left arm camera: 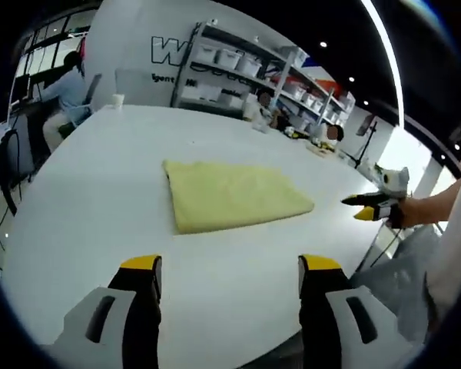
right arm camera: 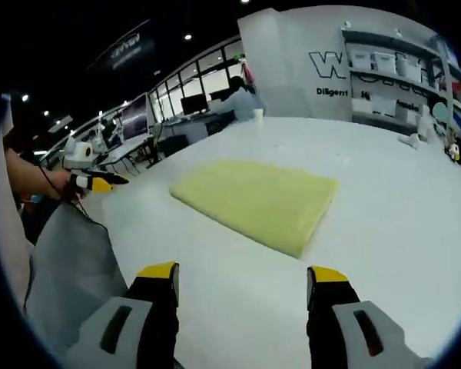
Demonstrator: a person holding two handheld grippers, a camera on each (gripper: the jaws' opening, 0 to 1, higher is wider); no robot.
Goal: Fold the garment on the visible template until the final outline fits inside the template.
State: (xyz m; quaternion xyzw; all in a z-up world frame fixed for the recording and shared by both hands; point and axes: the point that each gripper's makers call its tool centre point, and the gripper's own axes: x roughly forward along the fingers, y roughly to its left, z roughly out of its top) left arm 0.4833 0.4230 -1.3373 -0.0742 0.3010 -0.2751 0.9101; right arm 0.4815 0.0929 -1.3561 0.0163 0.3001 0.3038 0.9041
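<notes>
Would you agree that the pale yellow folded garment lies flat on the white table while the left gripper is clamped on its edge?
Not quite: the left gripper is open and clear of the pale yellow folded garment, as the left gripper view shows. The garment does lie flat on the white table.

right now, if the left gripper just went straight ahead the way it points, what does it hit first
Probably the folded yellow garment. The left gripper is open and empty, with bare white table between its jaws and the cloth's near edge. Depth is uncertain; angled low, it would meet the table first.

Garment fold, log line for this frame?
garment: folded flat on white table | left gripper: open, empty, off cloth | right gripper: open, empty, off cloth
</notes>
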